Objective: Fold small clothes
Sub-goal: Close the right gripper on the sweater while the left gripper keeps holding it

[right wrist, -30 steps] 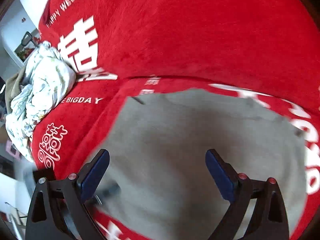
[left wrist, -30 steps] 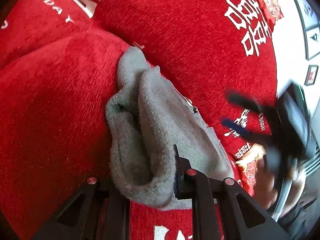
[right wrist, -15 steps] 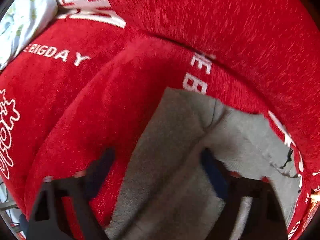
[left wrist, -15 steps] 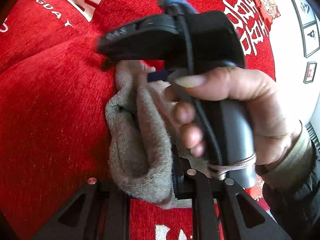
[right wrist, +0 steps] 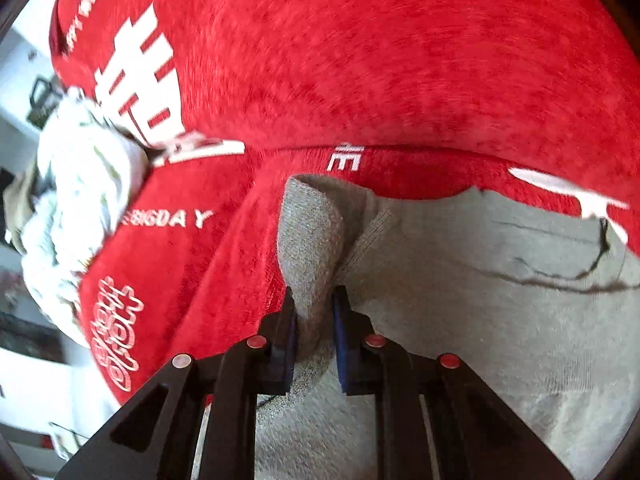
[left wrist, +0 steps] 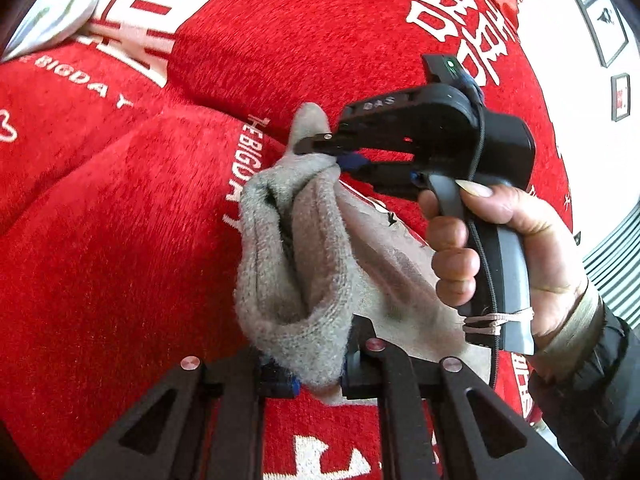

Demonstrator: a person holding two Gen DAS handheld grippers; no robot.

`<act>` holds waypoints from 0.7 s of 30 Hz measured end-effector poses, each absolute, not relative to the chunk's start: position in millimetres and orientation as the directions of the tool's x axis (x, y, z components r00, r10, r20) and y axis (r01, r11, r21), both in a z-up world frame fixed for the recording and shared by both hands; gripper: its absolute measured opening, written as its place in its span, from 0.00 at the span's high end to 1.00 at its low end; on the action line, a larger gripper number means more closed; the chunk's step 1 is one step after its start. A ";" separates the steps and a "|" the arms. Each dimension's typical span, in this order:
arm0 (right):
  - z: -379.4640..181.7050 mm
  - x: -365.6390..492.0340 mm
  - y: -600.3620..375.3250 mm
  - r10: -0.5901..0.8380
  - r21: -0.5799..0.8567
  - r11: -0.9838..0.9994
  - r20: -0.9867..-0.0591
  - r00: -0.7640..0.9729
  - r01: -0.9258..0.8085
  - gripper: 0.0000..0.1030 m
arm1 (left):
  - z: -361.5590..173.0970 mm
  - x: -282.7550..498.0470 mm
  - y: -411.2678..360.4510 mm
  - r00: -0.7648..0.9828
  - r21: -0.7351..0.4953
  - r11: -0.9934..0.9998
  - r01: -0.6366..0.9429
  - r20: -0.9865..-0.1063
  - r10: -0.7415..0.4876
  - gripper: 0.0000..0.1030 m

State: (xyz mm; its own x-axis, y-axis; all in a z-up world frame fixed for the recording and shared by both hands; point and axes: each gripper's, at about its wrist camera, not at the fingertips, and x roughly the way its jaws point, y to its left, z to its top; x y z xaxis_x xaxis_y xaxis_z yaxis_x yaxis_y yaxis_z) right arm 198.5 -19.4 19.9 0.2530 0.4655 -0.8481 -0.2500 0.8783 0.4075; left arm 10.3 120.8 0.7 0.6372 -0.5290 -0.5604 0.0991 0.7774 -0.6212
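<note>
A red plush cover (left wrist: 100, 260) is spread beneath. The grey knit garment (left wrist: 304, 264), soft and light, is pinched by the left gripper (left wrist: 316, 376) at 6 o'clock; the right gripper (right wrist: 314, 320) is closing on its far corner.

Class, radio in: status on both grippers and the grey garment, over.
Left gripper shut on grey garment. Right gripper jaws closing on a raised fold of it. Garment lies on red cover. Nothing in the way.

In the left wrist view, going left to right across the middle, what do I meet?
Red cover → bunched grey garment → right tool, closing on the garment's far fold → hand on its handle → dark sleeve.
</note>
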 end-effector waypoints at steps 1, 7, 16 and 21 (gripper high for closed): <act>21.2 197.5 -24.8 0.481 0.426 0.872 -0.839 0.257 -0.241 0.83 | 3.6 8.7 119.9 0.637 -0.615 0.782 0.102 -0.563 -0.526 0.88; 32.4 196.5 -43.0 0.551 0.507 0.834 -0.787 0.276 -0.220 0.83 | 20.8 3.4 111.5 0.637 -0.569 0.814 0.118 -0.585 -0.502 0.88; 51.0 191.6 -85.7 0.604 0.572 0.796 -0.735 0.309 -0.198 0.83 | 48.2 3.1 78.9 0.636 -0.455 0.877 0.155 -0.633 -0.441 0.88; 58.1 187.2 -116.4 0.613 0.591 0.787 -0.718 0.330 -0.177 0.83 | 57.2 4.9 53.3 0.622 -0.382 0.909 0.167 -0.674 -0.398 0.88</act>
State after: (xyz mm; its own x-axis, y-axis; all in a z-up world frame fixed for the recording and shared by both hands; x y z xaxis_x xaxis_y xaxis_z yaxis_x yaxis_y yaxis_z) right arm 187.2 -116.4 58.1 0.3304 0.6129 -0.7178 -0.1766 0.7872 0.5909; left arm 4.9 53.3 57.2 0.6222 -0.3978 -0.6742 0.1674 0.9090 -0.3818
